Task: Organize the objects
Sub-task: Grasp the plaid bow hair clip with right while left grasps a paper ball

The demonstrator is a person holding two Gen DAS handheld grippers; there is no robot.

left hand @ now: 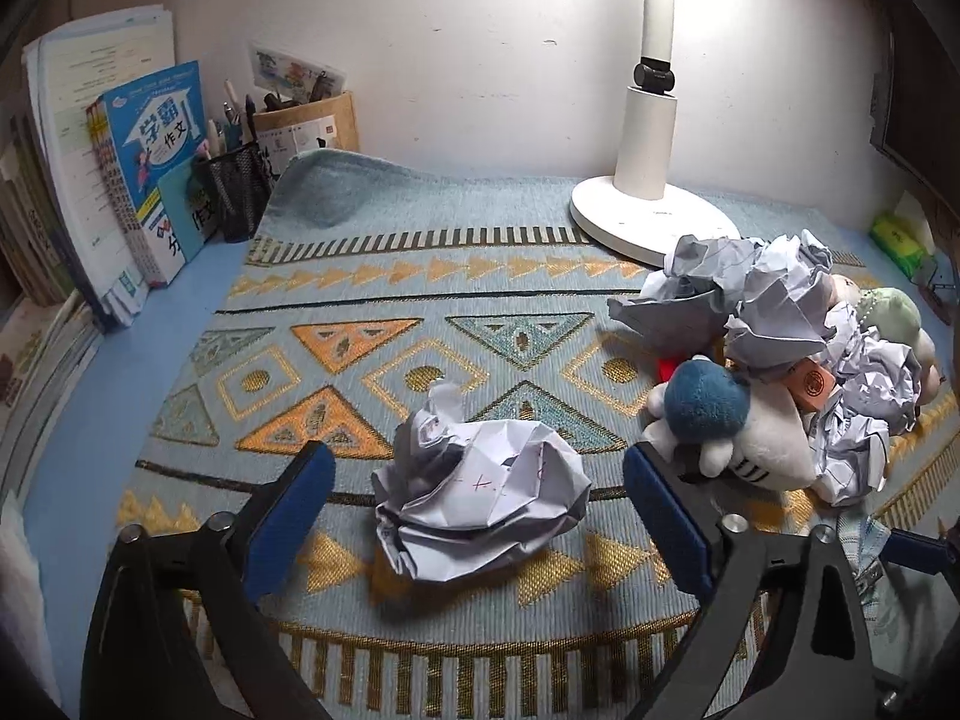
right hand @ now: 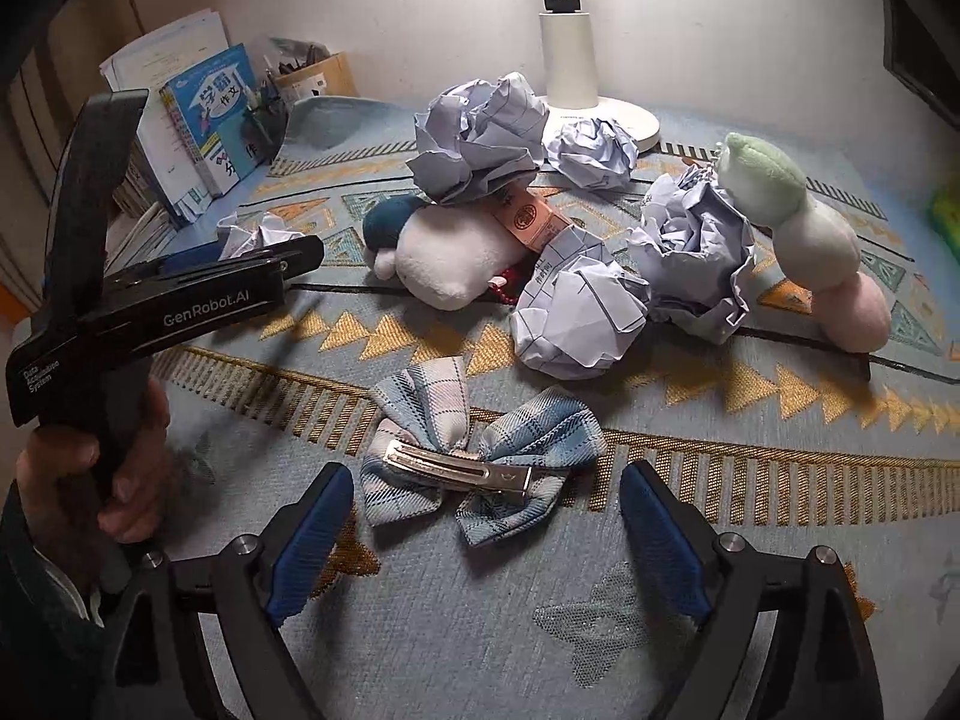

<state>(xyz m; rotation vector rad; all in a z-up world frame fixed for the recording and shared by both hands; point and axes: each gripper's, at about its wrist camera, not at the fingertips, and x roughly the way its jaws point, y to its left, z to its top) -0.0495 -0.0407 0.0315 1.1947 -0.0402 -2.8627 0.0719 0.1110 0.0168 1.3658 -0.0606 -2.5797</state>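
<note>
My left gripper [left hand: 477,489] is open, its blue pads on either side of a crumpled white paper ball [left hand: 480,495] lying on the patterned cloth. My right gripper [right hand: 483,507] is open around a plaid bow hair clip [right hand: 474,456] with its metal clasp facing up. Beyond lie a white and blue plush toy [right hand: 444,252], several crumpled paper balls [right hand: 579,315], an orange box [right hand: 531,222] and a green, white and pink plush [right hand: 804,240]. The left gripper body [right hand: 156,300] shows at the left of the right wrist view.
A white desk lamp [left hand: 648,192] stands at the back. Books [left hand: 150,168], a mesh pen cup [left hand: 237,186] and a cardboard holder [left hand: 306,126] line the back left. A green tissue pack [left hand: 900,240] sits far right. The cloth [left hand: 360,312] covers a blue desk.
</note>
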